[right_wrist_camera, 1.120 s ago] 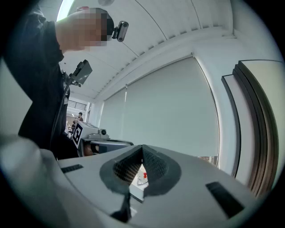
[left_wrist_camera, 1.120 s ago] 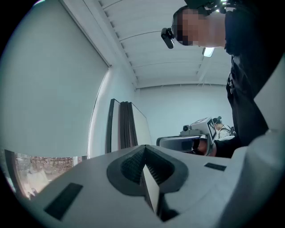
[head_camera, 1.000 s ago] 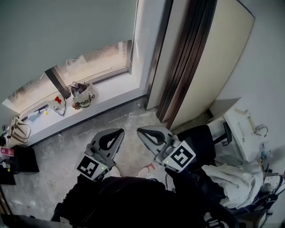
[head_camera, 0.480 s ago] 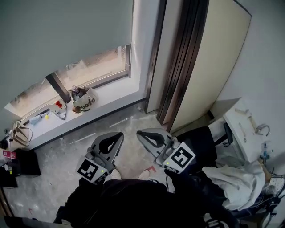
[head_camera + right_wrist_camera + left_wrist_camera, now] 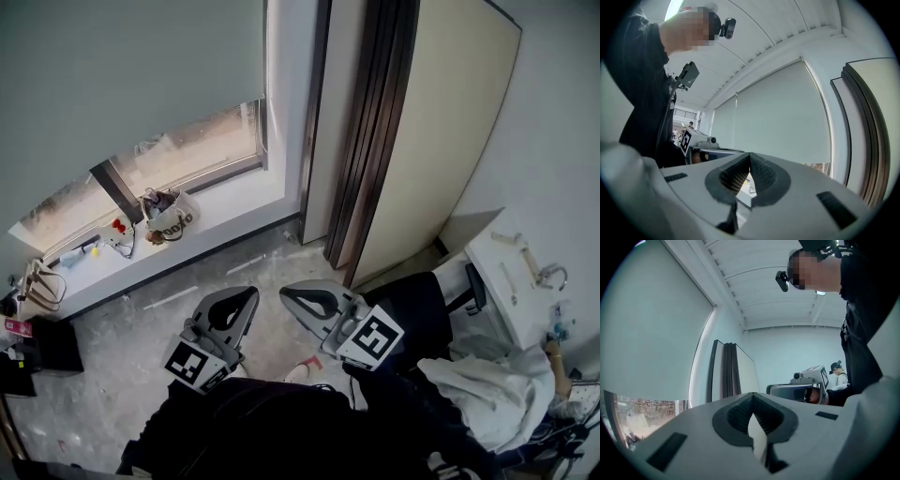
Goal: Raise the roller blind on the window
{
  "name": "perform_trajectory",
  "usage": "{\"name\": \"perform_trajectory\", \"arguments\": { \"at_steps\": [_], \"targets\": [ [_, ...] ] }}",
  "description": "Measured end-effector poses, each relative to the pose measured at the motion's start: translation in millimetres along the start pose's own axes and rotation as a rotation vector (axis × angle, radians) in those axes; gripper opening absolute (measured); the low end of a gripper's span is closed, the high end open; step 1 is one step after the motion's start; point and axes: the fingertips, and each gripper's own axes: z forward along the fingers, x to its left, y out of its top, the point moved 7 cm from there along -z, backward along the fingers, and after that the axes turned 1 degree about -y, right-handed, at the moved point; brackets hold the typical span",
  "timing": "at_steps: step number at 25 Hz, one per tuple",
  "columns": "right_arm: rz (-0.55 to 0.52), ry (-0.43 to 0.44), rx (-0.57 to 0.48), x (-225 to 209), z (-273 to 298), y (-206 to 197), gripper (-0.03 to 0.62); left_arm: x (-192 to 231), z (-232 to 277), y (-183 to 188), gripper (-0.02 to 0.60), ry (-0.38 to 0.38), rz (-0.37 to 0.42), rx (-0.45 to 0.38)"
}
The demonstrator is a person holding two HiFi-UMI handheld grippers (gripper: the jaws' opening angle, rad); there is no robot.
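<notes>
A grey-green roller blind (image 5: 122, 75) covers most of the window, and a strip of glass (image 5: 187, 141) shows below its lower edge. The blind (image 5: 783, 122) fills the middle of the right gripper view and the left side of the left gripper view (image 5: 651, 333). My left gripper (image 5: 246, 298) is shut and empty, held low over the floor, well short of the window. My right gripper (image 5: 286, 292) is beside it, also shut with nothing in it. In each gripper view the jaws (image 5: 752, 401) (image 5: 749, 161) meet at the tips.
A white sill (image 5: 216, 202) carries a tote bag (image 5: 167, 214) and small items. Dark door frames and a cream panel (image 5: 441, 131) stand right of the window. A black box (image 5: 47, 339) sits on the floor at left, and cloth heaps (image 5: 497, 380) at right.
Both grippers have moved slightly toward the window side of the room together, staying shut. The view has shifted so the blind and door panel look larger.
</notes>
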Motion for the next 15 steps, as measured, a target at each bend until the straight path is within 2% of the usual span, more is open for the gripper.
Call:
{"name": "perform_trajectory", "arguments": {
  "at_steps": [9,15],
  "targets": [
    [0.045,0.022,-0.017,-22.4,-0.1,-10.4,0.008,5.0,18.7,-9.1,0.005,0.029,-0.002,0.028],
    [0.047,0.009,0.009,-53.9,32.3,-18.7,0.008,53.3,34.4,-15.5,0.005,0.026,-0.010,0.027]
  ]
}}
